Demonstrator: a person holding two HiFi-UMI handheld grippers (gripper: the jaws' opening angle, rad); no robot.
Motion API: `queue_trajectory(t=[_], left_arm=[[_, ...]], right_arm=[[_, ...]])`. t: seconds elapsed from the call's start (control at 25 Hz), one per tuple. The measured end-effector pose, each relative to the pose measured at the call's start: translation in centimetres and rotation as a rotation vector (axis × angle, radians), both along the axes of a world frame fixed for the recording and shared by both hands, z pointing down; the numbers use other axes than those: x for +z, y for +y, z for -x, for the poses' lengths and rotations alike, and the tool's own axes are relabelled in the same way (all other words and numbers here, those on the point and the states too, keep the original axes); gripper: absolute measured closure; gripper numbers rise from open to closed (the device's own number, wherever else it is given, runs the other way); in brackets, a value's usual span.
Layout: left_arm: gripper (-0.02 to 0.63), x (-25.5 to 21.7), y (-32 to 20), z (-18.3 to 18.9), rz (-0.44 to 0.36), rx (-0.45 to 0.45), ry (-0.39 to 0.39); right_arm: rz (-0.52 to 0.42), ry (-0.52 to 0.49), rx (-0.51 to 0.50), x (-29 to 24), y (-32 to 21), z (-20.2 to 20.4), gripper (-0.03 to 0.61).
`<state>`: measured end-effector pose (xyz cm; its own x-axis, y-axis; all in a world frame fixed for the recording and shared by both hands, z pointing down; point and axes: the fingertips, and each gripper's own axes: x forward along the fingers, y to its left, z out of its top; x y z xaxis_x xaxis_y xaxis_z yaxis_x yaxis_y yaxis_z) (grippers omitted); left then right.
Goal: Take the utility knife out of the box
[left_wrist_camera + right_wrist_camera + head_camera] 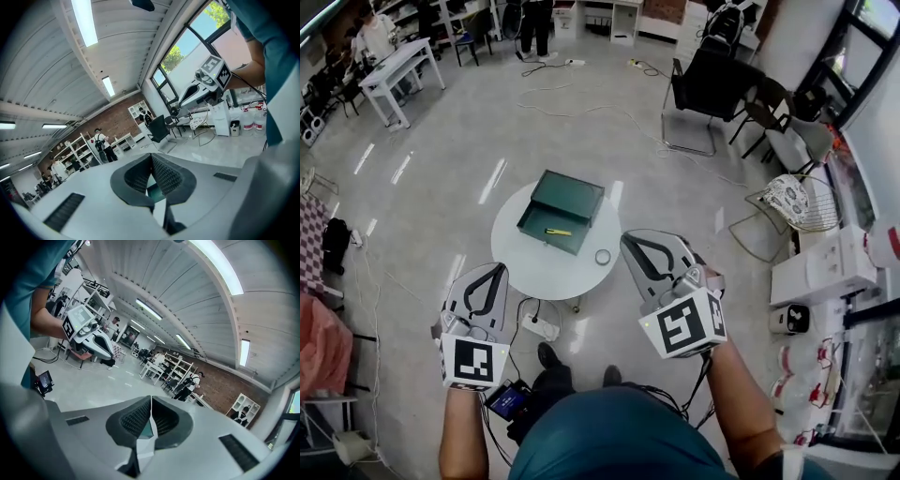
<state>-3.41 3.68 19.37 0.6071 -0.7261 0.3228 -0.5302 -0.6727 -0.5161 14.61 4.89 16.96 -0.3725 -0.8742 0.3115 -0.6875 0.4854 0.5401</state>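
Observation:
A dark green metal box [572,197] stands open on the round white table [525,270], its lid tipped back. The yellow utility knife [558,232] lies inside the box's tray. My left gripper [499,268] hangs shut and empty at the table's near left edge, short of the box. My right gripper [630,237] is also shut and empty, at the table's near right edge beside the box. The left gripper [151,155] shows its ribbed pads together in the left gripper view. The right gripper [151,398] shows the same in the right gripper view.
A small ring-shaped roll [603,257] lies on the table near the right gripper. A power strip [541,327] and cables lie on the floor under the table. Black chairs [705,89] stand at the back right, a wire chair [795,201] and white boxes [823,269] at the right.

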Motion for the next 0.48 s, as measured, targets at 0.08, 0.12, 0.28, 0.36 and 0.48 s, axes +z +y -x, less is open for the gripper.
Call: queue_trajectory(t=[0.08,0.12,0.28,0.36,0.48], left_arm=[[0.595,-0.1,-1.7,-0.1,0.014,0.035,0.010],[0.595,-0.1,-2.7,0.1,0.024,0.048,0.011],[0.595,-0.7,-6.7,0.3,0.001,0.111,0.015],[0.595,-0.5,-8.0,0.4,0.000,0.136,0.025],[0.595,0.5,-9.7,1.3,0.022,0.156,0.013]], right_arm=[[-0.003,0.007,0.042,-0.6,-1.2,-0.2,0.540],[-0.006,0.006,0.060,-1.0,-1.9,0.0,0.540],[0.001,0.007,0.109,-1.2,-4.4,0.6,0.540],[0.016,0.010,0.131,-0.5,-5.2,0.8,0.540],[0.030,0.005,0.162,0.2,-6.5,1.4,0.540]])
